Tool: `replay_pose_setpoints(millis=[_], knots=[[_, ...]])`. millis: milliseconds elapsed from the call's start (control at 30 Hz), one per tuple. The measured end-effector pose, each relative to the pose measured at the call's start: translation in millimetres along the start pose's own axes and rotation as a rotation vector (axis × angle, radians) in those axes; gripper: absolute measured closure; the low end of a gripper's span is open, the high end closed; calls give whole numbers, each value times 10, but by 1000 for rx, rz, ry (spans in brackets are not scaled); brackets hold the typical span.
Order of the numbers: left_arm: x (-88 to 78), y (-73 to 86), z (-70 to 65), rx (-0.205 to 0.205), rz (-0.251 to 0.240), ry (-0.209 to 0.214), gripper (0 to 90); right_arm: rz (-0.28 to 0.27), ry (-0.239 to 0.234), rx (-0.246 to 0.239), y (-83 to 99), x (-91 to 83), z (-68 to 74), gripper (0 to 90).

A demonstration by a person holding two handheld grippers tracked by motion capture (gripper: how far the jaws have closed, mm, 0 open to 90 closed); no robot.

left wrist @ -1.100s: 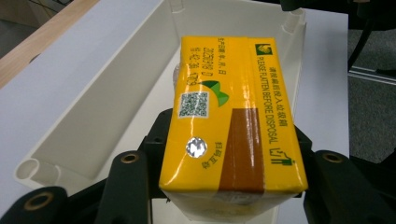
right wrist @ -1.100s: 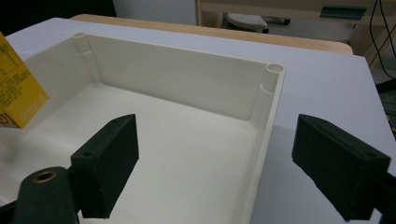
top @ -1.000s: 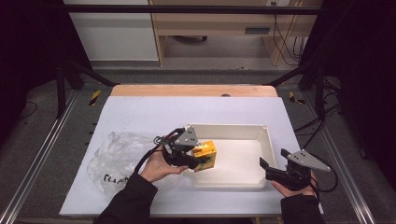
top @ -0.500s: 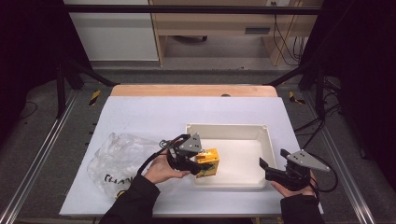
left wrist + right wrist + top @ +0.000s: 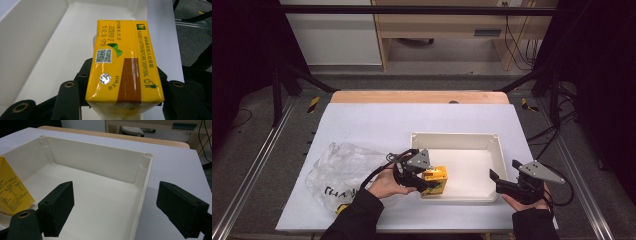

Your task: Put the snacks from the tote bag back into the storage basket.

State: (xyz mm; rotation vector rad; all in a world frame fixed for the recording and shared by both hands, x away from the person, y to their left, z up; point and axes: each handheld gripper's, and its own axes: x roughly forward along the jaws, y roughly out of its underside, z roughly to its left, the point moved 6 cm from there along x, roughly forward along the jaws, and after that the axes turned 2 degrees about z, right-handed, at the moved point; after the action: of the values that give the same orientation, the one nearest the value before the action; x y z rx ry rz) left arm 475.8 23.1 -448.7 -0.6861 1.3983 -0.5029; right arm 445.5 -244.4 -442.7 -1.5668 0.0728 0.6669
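Left gripper (image 5: 428, 184) sits low centre of high view, jaws pinching yellow drink carton (image 5: 435, 180) by its two sides. Carton inside lower left corner of cream tray (image 5: 462, 139), close to tray's near wall; can't tell whether it touches the tray floor. In left gripper view, carton (image 5: 122, 65) at centre frame, long face up toward cam, w/ QR code, green leaf logo, brown stripe and "PLEASE FLATTEN BEFORE DISPOSAL" print. Black jaws rising bottom left and bottom right, pressed on carton's sides. Tray (image 5: 32, 32) floor and wall behind carton, upper left.

Right gripper (image 5: 500, 181) at lower right of high view, held by a hand, just beside tray's lower right corner, pointing left toward tray. Jaws spread wide, nothing between pads. In right gripper view, left pad (image 5: 60, 205) over tray floor, right pad (image 5: 181, 207) over white table surface (image 5: 175, 165), tray's side wall (image 5: 143, 195) running betw. the two. Carton edge (image 5: 12, 190) at left of that frame, tilted.

Crumpled clear plastic bag (image 5: 342, 172) w/ black lettering at lower left of high view, on white table top (image 5: 377, 120), just left of left hand (image 5: 386, 184). Dark sleeves entering from bottom edge.
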Motion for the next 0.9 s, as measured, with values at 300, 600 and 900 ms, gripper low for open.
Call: replay_pose_setpoints(millis=[300,600,900], knots=[[93,29,-2,28,17,-6,498,0,1,-1,3,2,-3,148],[52,85,45,-13,7,-12,484,5,2,3,14,8,-3,147],[-22,54,29,-48,-1,-46,375,5,7,7,23,7,-19,147]])
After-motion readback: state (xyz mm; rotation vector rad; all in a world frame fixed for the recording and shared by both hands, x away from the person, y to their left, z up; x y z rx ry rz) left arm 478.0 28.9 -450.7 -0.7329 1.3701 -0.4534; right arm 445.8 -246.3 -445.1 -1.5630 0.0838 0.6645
